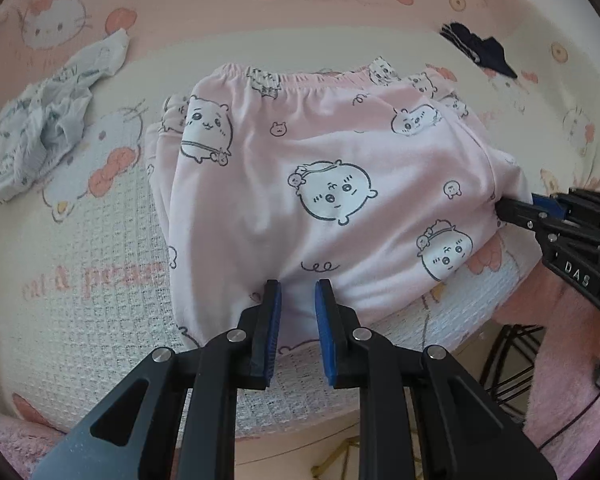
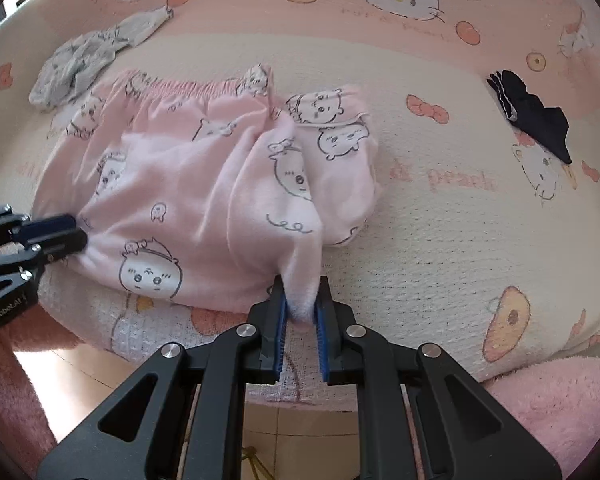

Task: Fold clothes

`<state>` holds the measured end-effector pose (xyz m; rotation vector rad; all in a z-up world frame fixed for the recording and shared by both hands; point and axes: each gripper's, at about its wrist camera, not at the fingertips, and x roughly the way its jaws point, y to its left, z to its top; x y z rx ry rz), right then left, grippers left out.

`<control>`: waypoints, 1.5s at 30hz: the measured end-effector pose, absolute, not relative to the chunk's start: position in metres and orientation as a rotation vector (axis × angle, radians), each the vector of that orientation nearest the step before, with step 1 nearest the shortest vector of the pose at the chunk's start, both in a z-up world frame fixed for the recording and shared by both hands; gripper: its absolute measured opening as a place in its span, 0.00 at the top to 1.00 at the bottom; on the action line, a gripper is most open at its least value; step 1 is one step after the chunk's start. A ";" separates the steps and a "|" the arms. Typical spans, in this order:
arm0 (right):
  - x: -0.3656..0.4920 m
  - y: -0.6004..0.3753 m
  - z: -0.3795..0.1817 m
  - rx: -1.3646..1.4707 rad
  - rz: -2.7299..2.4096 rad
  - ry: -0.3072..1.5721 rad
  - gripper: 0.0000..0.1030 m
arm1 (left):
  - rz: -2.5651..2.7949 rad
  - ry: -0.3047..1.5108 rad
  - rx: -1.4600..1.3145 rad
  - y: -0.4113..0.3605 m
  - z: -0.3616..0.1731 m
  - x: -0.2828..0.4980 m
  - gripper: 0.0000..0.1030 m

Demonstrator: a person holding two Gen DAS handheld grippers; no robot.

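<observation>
Pink pyjama trousers [image 1: 324, 184] with white cartoon faces lie folded on the Hello Kitty bed cover [image 1: 100, 264], waistband at the far side. My left gripper [image 1: 298, 292] has its jaws around the near edge of the trousers, with pink cloth between the blue pads. It also shows in the right wrist view [image 2: 76, 232], pressed against the left edge. My right gripper [image 2: 302, 300] is shut on a bunched corner of the trousers [image 2: 204, 184] near the bed's front edge. It also shows in the left wrist view [image 1: 504, 208] at the trousers' right edge.
A crumpled white-grey garment [image 1: 44, 132] lies at the back left. A dark navy garment [image 1: 480, 50] lies at the back right. The bed's front edge [image 2: 300, 392] is just under my grippers, with floor below. A pink fluffy surface [image 2: 560, 392] is at lower right.
</observation>
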<state>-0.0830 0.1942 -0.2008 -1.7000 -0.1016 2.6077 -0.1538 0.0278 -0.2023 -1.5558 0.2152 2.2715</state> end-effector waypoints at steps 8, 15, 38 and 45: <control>-0.070 0.227 -0.198 -1.662 2.448 -0.035 0.99 | 2.261 0.185 -1.561 0.027 -0.206 -0.153 0.80; -0.064 0.215 -0.165 -1.538 2.718 0.092 0.92 | 2.436 0.322 -1.383 0.049 -0.185 -0.142 0.75; -0.067 0.258 -0.201 -1.718 2.479 0.188 0.87 | 2.353 0.293 -1.533 0.052 -0.212 -0.167 0.48; -0.055 0.274 -0.194 -1.762 2.556 0.538 0.76 | 2.393 0.369 -1.405 0.070 -0.199 -0.161 0.48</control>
